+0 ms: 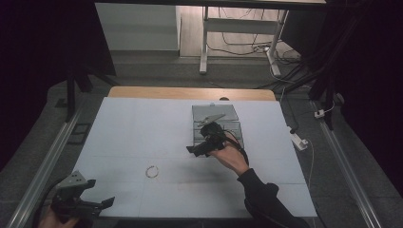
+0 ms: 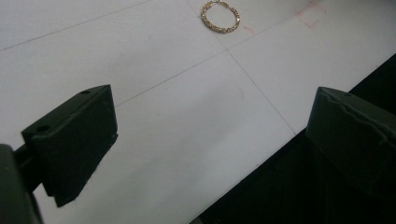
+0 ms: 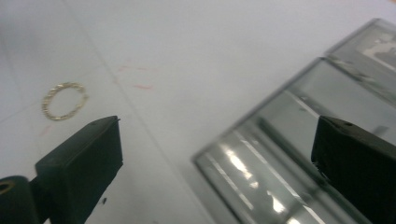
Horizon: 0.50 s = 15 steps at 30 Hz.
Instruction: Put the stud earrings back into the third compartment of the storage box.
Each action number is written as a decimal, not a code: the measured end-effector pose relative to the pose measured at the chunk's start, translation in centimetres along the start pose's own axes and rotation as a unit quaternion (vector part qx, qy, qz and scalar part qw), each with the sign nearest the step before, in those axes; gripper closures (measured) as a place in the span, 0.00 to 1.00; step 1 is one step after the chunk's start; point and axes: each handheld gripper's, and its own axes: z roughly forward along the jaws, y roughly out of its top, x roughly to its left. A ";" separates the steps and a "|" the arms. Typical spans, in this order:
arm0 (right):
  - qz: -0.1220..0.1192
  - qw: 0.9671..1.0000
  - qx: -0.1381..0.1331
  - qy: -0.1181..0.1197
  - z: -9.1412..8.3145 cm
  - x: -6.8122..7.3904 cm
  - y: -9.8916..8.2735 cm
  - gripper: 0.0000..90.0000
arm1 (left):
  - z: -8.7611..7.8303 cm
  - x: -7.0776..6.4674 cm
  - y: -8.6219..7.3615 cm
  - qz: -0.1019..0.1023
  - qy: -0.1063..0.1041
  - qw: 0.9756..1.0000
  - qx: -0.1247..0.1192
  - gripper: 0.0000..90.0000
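- Bracelet (image 1: 152, 171), a gold chain loop, lies flat on the white table cover (image 1: 142, 128), near the front edge and left of centre. Nothing touches it.
- Clear hinged box (image 1: 216, 124) sits open right of centre; its lid section lies farther back. I judge the job to be getting the bracelet into that box.
- Right gripper (image 1: 199, 149) hovers at the box's near left corner, jaws spread wide and empty. In the right gripper view one jaw hangs over the clear plastic, the other over bare cover, with the bracelet ahead to the left.
- Left gripper (image 1: 97, 205) sits at the table's front left corner, jaws wide and empty. In the left gripper view the bracelet (image 2: 220, 17) is well ahead, and one jaw hangs past the table edge.
- Risk: thin chain flat on a smooth sheet. If I close too high, the jaws meet over it and grab nothing.
- Risk: if I come down too hard, the tips may drag the chain or rumple the cover.
- Risk: pinching one side lets the loop dangle and swing, so it may catch on the box wall.
- Risk: swinging the right gripper away could clip the light box and shift it.
- Risk: dim light, blurred chain; my depth judgement is poor.
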 end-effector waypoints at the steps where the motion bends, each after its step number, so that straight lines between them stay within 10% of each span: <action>1: -0.004 1.000 0.000 0.004 0.3 0.4 0.0 0.00 | 0.0 0.0 0.0 0.000 0.000 1.000 0.000 0.02; 15: -0.061 0.997 0.025 0.043 3.4 6.3 0.5 0.00 | 0.0 0.0 0.0 0.000 0.000 1.000 0.001 0.02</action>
